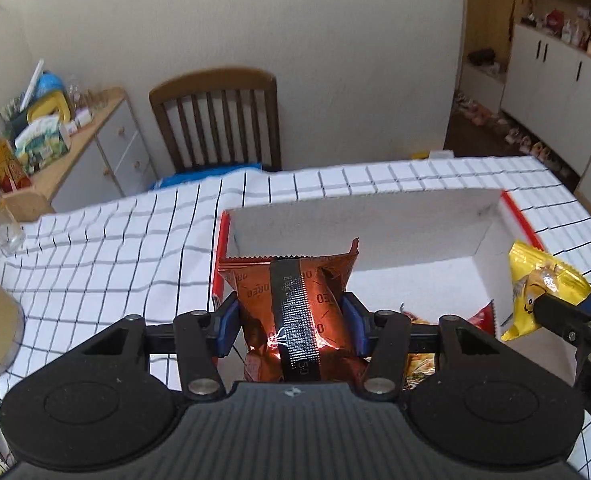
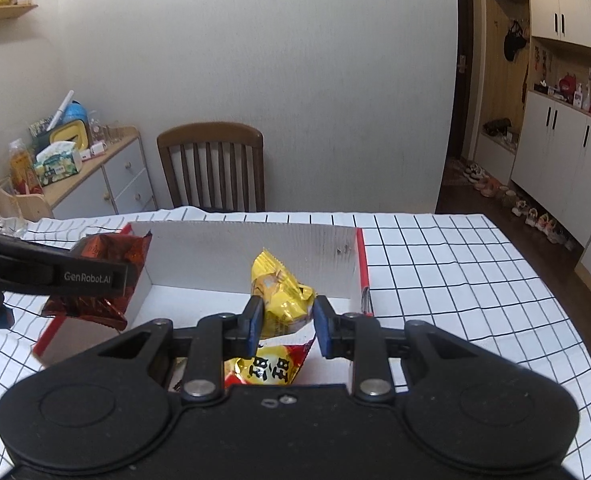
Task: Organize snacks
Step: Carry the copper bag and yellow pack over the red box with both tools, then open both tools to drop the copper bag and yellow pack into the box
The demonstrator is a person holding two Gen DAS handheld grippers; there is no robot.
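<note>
The left claw [image 1: 291, 324] is clamped on an orange-red foil snack packet [image 1: 295, 304], pads pressing both sides of its middle, holding it above the near left edge of the white cardboard box [image 1: 359, 232] on the checked bench [image 1: 95, 248]. The right claw [image 2: 287, 322] pinches a yellow snack packet [image 2: 279, 296] over the box interior, above a red-and-yellow bag [image 2: 267, 368] already lying inside. Both packets look light, air-puffed and crinkly, with slick foil that dents under the pads; their contents are probably brittle. A gentle grip across the body, or on the flat sealed end, seems safest.
</note>
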